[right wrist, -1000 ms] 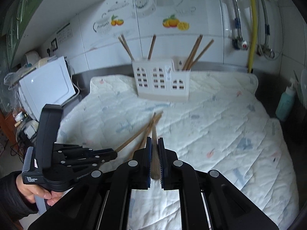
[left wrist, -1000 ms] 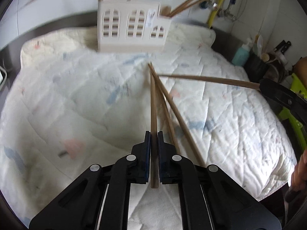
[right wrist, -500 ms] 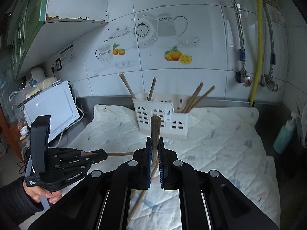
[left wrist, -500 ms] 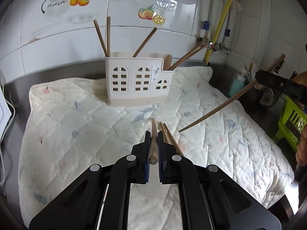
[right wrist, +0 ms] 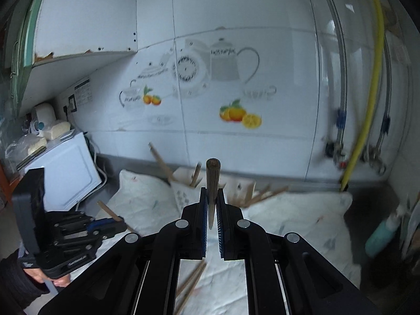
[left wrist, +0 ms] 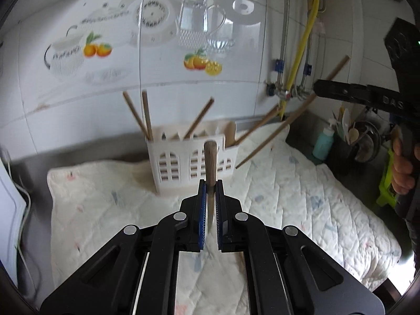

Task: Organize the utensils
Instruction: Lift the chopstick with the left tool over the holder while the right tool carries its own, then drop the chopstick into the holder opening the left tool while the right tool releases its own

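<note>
We hold one chopstick in the left gripper and another chopstick in the right gripper, jaws clamped, tips raised above the white utensil caddy, presumably for dropping in.

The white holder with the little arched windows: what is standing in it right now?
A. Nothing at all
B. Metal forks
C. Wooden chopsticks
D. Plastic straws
C: in the left wrist view, several brown wooden chopsticks lean out of the top of the white utensil holder on the quilted cloth.
</note>
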Demonstrator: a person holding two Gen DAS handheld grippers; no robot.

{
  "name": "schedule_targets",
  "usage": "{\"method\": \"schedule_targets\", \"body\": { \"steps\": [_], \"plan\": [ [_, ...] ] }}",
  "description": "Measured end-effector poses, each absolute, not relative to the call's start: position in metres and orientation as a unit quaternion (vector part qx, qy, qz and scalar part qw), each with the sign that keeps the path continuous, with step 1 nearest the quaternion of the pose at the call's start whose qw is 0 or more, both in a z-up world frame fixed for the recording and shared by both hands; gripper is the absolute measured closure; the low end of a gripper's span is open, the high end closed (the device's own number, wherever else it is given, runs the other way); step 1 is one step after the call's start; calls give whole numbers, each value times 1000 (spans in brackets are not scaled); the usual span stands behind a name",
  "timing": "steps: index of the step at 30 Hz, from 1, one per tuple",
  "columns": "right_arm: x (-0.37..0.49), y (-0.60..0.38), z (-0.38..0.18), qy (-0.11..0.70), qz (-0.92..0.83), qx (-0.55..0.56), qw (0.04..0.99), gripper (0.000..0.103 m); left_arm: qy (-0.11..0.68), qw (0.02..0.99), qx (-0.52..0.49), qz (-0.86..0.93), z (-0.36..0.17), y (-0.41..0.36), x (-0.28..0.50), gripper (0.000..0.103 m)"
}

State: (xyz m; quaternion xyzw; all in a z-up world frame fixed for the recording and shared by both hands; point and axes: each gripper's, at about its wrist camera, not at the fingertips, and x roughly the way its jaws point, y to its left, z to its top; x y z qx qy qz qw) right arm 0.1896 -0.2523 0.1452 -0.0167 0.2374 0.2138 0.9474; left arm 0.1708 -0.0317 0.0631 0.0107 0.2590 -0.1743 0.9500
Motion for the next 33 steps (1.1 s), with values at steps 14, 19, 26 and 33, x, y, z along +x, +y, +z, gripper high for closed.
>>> {"method": "schedule_targets", "body": {
  "steps": [14,19,26,33],
  "plan": [
    [262,-239,149,255,178,-44,949,97,149,978,18,-145,173,-24,211,98],
    [277,-235,135,271,182,-41,945,97,128,985,25,-116,188,-28,235,98],
    [288,-229,118,286,188,-46,939,97,166,981,26,-93,157,-33,280,98],
    [298,-225,102,300,184,-53,935,97,193,977,19,-91,130,-29,299,97]
  ]
}}
